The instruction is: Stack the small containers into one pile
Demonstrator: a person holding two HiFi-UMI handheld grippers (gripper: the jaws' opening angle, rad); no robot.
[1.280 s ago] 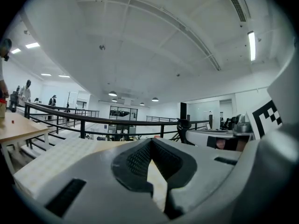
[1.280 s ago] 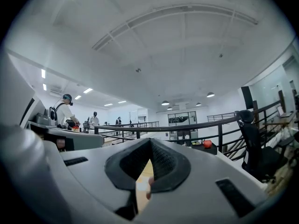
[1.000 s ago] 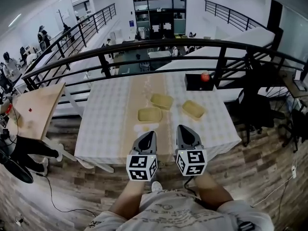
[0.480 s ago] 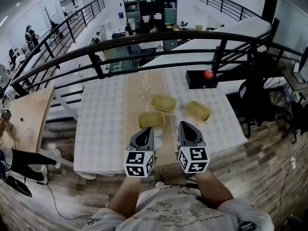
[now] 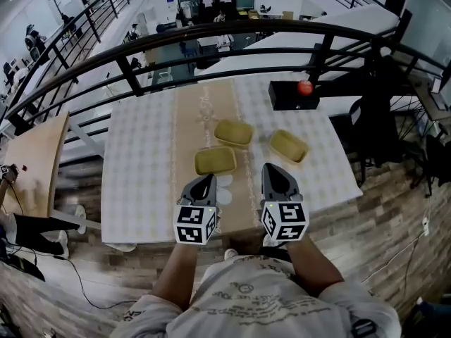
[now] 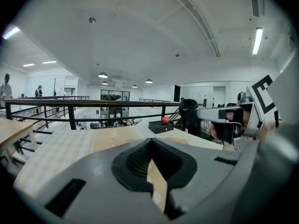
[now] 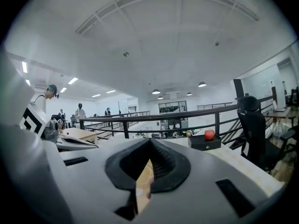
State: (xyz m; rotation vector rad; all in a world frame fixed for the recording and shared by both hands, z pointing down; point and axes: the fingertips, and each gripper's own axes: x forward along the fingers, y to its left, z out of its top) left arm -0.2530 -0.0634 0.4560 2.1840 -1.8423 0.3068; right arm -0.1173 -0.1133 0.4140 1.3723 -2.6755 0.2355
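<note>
The left gripper (image 5: pixel 206 183) and the right gripper (image 5: pixel 272 173) are both closed and empty, over the near edge of the table (image 5: pixel 141 174). The nearest container (image 5: pixel 215 160), the middle container (image 5: pixel 234 132) and the right container (image 5: pixel 288 145) lie apart there. It seems best to open one gripper first and then meet a rim squarely.

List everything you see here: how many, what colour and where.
containers: three, yellowish, apart on the table, none stacked
table: one, white checked cloth with a tan runner, centre
box: one, black, far right of the table
ball: one, red, on the box
railing: one, black, beyond the table
chair: one, black, right of the table
left gripper: grey, shut, empty, over the near edge
right gripper: grey, shut, empty, beside it
</note>
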